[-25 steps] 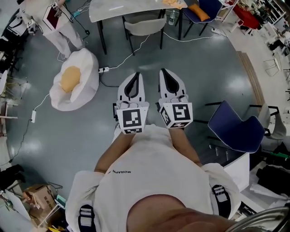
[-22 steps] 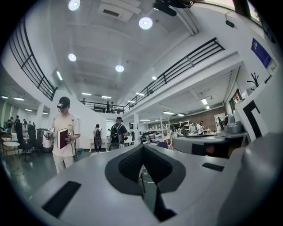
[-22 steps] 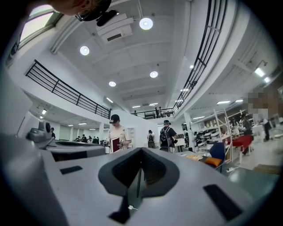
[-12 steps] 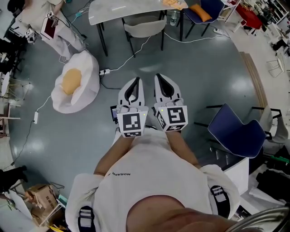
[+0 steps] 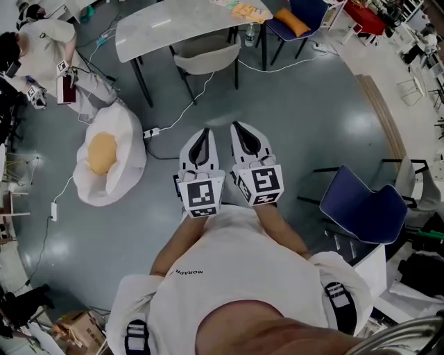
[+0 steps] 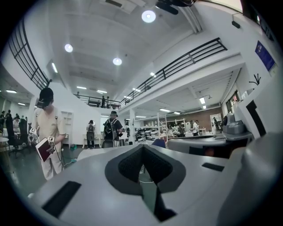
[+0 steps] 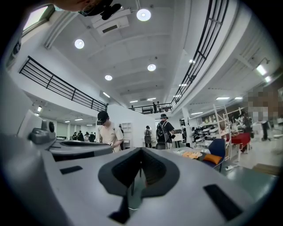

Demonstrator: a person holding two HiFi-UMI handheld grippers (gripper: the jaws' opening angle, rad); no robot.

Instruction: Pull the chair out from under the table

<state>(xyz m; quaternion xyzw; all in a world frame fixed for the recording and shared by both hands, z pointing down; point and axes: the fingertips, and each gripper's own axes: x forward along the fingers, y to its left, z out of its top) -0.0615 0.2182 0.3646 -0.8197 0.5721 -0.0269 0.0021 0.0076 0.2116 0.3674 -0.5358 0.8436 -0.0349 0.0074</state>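
Note:
A grey chair (image 5: 205,58) is tucked under the pale table (image 5: 173,26) at the top of the head view. My left gripper (image 5: 202,131) and right gripper (image 5: 238,125) are held side by side in front of my body, pointing toward that chair, with a stretch of floor between them and it. Both are shut and hold nothing. In the left gripper view the left gripper (image 6: 142,153) has its jaws together, and in the right gripper view the right gripper (image 7: 140,155) does too.
A white and yellow beanbag (image 5: 104,156) lies on the floor at left, with a power strip (image 5: 149,132) and cable near it. A blue chair (image 5: 361,204) stands at right. Another blue chair with an orange cushion (image 5: 295,17) is beside the table. A person (image 5: 48,48) stands at upper left.
Both grippers have moved forward together, toward the table and chair, still shut. The table and chair now sit lower and further left in the head view.

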